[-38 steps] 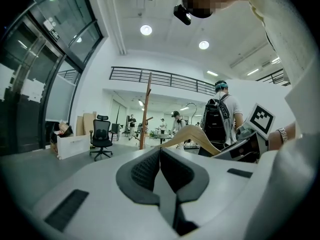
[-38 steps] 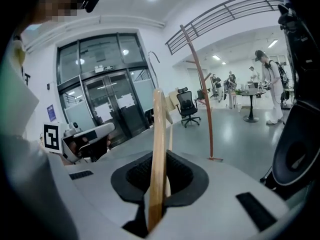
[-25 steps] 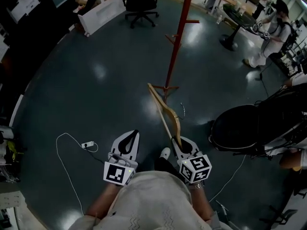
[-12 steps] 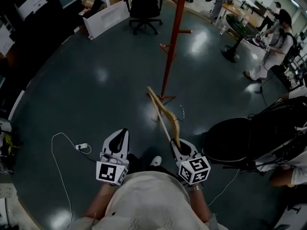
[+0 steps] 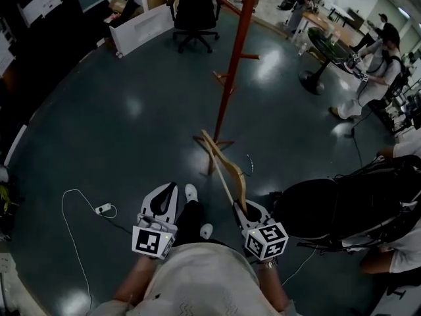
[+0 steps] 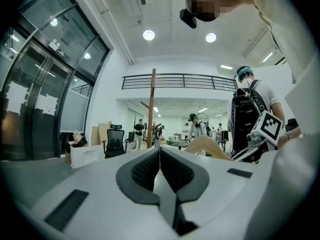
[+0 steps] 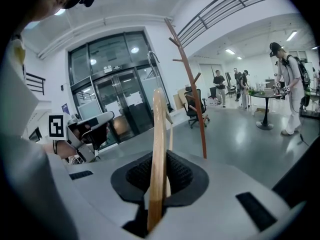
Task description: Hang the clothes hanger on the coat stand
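Gripping the clothes hanger in the right gripper; ribbed black pads pinched narrow on one flat end of the pale, smooth wood, seen edge-on in the right gripper view; rising up and forward out of the jaws as a curved arm plus a straight thin lower bar; thin bent metal hook at the top, above and ahead of the jaws.

Nothing in the left gripper; same ribbed pads closed together, only a hairline seam between them; held low, just left of the right gripper, roughly level with it, not touching.

White moulded shells on both, rounded wedge shape; marker cube with black-and-white squares at the rear of each.

Ahead of the right gripper, beyond the hanger tip: coat stand, slim red-brown pole with short angled pegs and crossed feet; clear of the hanger, no contact.

Below both grippers: dark glossy floor with lamp glare; white shoes between the two; thin white cable and small power strip left of the left gripper.

Farther ahead, past the stand: black swivel office chair; round dark table ahead-right.
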A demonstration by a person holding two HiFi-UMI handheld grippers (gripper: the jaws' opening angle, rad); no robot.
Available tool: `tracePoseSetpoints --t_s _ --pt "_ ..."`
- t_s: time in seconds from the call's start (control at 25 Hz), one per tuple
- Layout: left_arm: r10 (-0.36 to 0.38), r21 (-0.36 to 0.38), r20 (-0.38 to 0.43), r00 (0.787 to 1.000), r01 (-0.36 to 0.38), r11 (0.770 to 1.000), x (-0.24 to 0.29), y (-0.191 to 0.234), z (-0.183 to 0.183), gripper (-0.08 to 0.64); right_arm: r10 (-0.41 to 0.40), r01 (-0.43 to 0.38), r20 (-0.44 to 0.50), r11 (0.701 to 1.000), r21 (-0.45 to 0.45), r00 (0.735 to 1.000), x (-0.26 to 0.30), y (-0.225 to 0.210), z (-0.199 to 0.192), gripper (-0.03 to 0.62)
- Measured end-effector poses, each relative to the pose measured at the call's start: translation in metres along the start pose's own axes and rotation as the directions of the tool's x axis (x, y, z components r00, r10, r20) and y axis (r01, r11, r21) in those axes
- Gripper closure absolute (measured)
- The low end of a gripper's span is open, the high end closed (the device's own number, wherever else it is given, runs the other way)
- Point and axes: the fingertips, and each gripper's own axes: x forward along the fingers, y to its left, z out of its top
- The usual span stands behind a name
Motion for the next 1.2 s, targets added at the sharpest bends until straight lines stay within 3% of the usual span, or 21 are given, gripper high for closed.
tracePoseSetpoints --t_s 0.16,0.36,0.52,0.6,0.72,0.88,1.12,1.2 --pt "-0.021 -0.038 -0.019 1.0 0.02 0.999 0.049 0.008 -0.016 0.546 -0.02 0.02 -0.027 1.0 -0.004 0.999 0.023 -0.029 0.012 0.535" --pt "-0.071 -0.041 -0.008 0.997 0.071 0.997 0.121 0.021 -0.006 0.546 0.001 -0.001 -0.053 1.0 -0.009 0.999 0.063 -0.059 0.039 0.535" --pt "-0.069 -0.085 0.03 0.997 0.071 0.994 0.173 0.042 0.012 0.546 0.023 -0.024 -0.068 1.0 -0.02 0.997 0.096 -0.081 0.076 0.535" --pt "-0.079 -0.066 0.008 0.997 0.079 0.995 0.198 0.054 0.012 0.546 0.037 -0.039 -0.075 0.999 -0.032 0.996 0.116 -0.094 0.091 0.535" --pt "-0.106 -0.049 -0.017 0.994 0.105 0.993 0.226 0.064 0.005 0.546 0.056 -0.063 -0.098 0.996 -0.069 0.994 0.145 -0.114 0.104 0.535" --pt "-0.104 -0.09 0.004 0.995 0.104 0.991 0.269 0.078 0.009 0.546 0.065 -0.082 -0.116 0.985 -0.151 0.991 0.178 -0.141 0.129 0.535" --pt "-0.127 -0.109 0.026 0.992 0.129 0.986 0.283 0.141 0.009 0.546 0.136 -0.174 -0.165 0.954 -0.246 0.977 0.249 -0.126 0.155 0.535" --pt "-0.148 -0.1 0.014 0.989 0.149 0.984 0.306 0.14 0.016 0.546 0.156 -0.203 -0.194 0.947 -0.248 0.968 0.26 -0.147 0.169 0.535"
